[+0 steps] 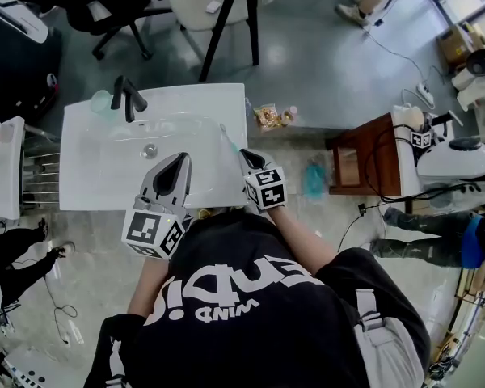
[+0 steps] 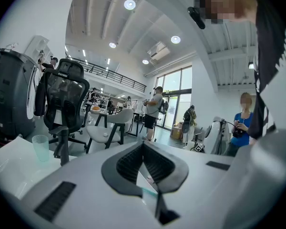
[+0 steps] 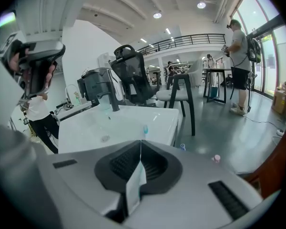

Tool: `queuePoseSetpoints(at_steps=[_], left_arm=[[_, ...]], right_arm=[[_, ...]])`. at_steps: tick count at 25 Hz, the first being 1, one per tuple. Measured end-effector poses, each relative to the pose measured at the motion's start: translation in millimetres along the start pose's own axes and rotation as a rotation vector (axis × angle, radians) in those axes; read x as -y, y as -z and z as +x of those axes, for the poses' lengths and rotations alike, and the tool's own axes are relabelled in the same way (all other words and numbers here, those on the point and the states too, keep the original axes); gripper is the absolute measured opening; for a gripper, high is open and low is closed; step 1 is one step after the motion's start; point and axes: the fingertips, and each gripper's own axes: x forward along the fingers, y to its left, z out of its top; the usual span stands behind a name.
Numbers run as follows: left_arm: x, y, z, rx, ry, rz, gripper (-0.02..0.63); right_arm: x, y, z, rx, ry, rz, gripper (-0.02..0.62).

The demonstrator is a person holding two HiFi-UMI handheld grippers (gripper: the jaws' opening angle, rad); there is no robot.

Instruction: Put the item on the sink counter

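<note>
- At the head view's centre, the right gripper (image 1: 244, 154) (image 3: 140, 145) tilts downward over the right side of the sink counter (image 1: 226, 103), forearm reaching up-frame.
- Its jaws are clenched on a slim white-and-teal item (image 1: 230, 140) (image 3: 135, 187), which pokes ahead over the counter.
- Just left, the left gripper (image 1: 182, 162) (image 2: 143, 145) lies nearly level over the counter's near edge, jaws pressed together.

White sink counter (image 1: 202, 107), black faucet (image 1: 128, 97) and pale green cup (image 1: 101, 101) at its back-left corner

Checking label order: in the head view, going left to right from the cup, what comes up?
cup → faucet → sink drain → toothbrush → snack bag → blue item → wooden table
</note>
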Motion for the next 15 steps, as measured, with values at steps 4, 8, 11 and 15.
queuePoseSetpoints(at_steps=[4,8,11,15], left_arm=[[0.1,0.7,-1.6,-0.001,-0.001,-0.001,0.020],[0.9,-1.8,-2.3,0.000,0.007,-0.004,0.020],[1.3,-3.3,-2.4,0.003,0.008,-0.004,0.020],[3.3,-4.4,-3.1,0.006,0.013,-0.003,0.020]], right_arm=[[-10.9,-23.1,-17.3,0.059,-0.033,0.019,0.020],[-23.8,-52.4,-42.8,0.136,-0.059,0.004,0.020],[-30.2,-72.4,-63.8,0.193,-0.065,-0.015,0.020],[-38.0,-99.1,-91.5,0.267,-0.078,-0.017,0.020]])
